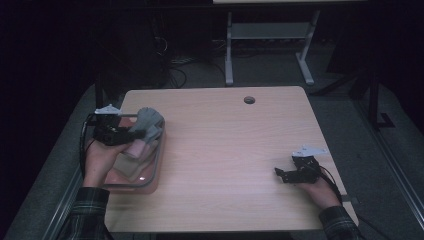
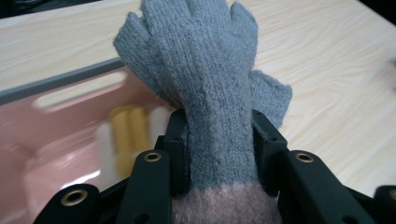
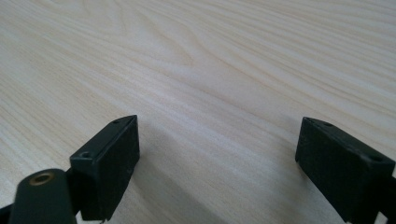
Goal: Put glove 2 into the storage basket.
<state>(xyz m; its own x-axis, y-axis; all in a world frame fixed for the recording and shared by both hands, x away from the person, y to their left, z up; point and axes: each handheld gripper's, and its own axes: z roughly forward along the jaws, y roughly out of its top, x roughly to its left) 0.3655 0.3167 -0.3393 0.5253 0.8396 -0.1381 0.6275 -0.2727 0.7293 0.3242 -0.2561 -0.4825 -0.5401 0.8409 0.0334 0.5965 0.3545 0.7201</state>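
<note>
A grey knitted glove (image 2: 205,79) with a pink cuff hangs over the pink bin (image 1: 145,175) at the table's left side. My left gripper (image 2: 219,140) is shut on the glove near its cuff, the black jaws pressing both sides; from above the left gripper (image 1: 131,135) and the glove (image 1: 147,122) show over the bin's far end. Inside the bin lies a blurred yellow and white item (image 2: 126,135). My right gripper (image 3: 217,158) rests low over bare wood with its jaws wide apart and nothing between them; from above the right gripper (image 1: 281,173) lies near the table's right front.
The pink bin has a grey rim (image 2: 60,79). The light wooden table (image 1: 235,150) has a round cable hole (image 1: 249,100) at the back. Beyond the table stand a white desk frame (image 1: 267,45) and cables on a dark floor.
</note>
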